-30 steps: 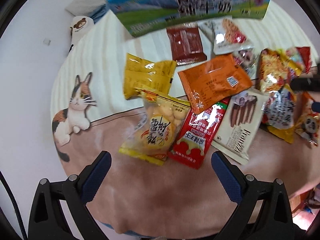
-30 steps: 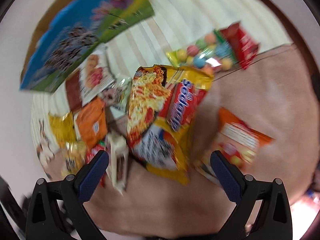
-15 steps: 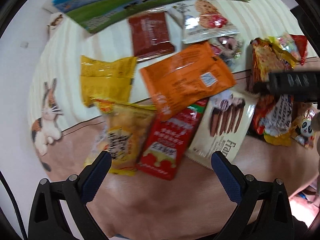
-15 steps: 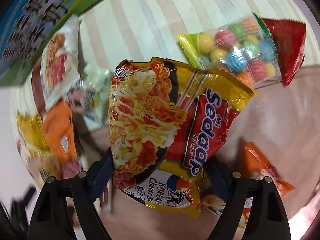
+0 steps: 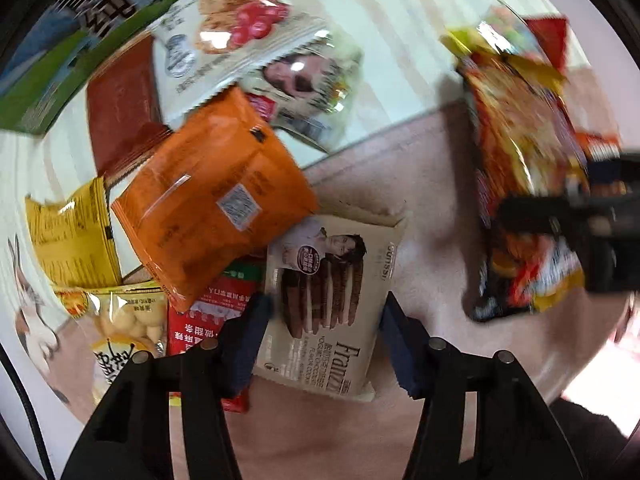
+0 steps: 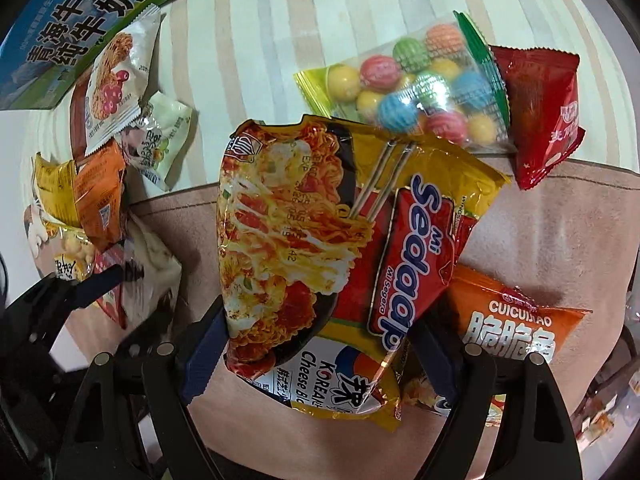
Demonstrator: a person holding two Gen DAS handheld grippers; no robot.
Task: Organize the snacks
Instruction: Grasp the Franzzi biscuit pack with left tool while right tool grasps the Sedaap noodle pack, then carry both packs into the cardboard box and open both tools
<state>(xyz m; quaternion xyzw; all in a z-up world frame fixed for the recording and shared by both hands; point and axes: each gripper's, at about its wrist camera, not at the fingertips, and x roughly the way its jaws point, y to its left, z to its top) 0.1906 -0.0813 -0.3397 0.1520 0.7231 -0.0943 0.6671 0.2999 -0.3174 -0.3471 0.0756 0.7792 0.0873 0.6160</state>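
Note:
Snack packets lie scattered on a cat-print cloth. My left gripper (image 5: 326, 336) has closed its blue pads on both sides of a cream Franzzi wafer packet (image 5: 328, 280), which also shows in the right wrist view (image 6: 152, 264). My right gripper (image 6: 316, 356) is shut on a yellow Mi Sedaap noodle packet (image 6: 320, 240), which appears lifted and blurred in the left wrist view (image 5: 524, 200). An orange packet (image 5: 212, 208) overlaps the wafer packet's upper left corner.
A blue-green milk carton box (image 6: 68, 28) lies at the back. Nearby are a cookie packet (image 5: 228, 40), a yellow packet (image 5: 72, 236), a red packet (image 5: 208, 320), a gumball bag (image 6: 416, 84), a red sachet (image 6: 544, 108) and an orange Cuicuijiao packet (image 6: 516, 328).
Both grippers moved down onto the packets and narrowed. The left closed around the wafer packet. The right closed on the noodle packet and raised it.

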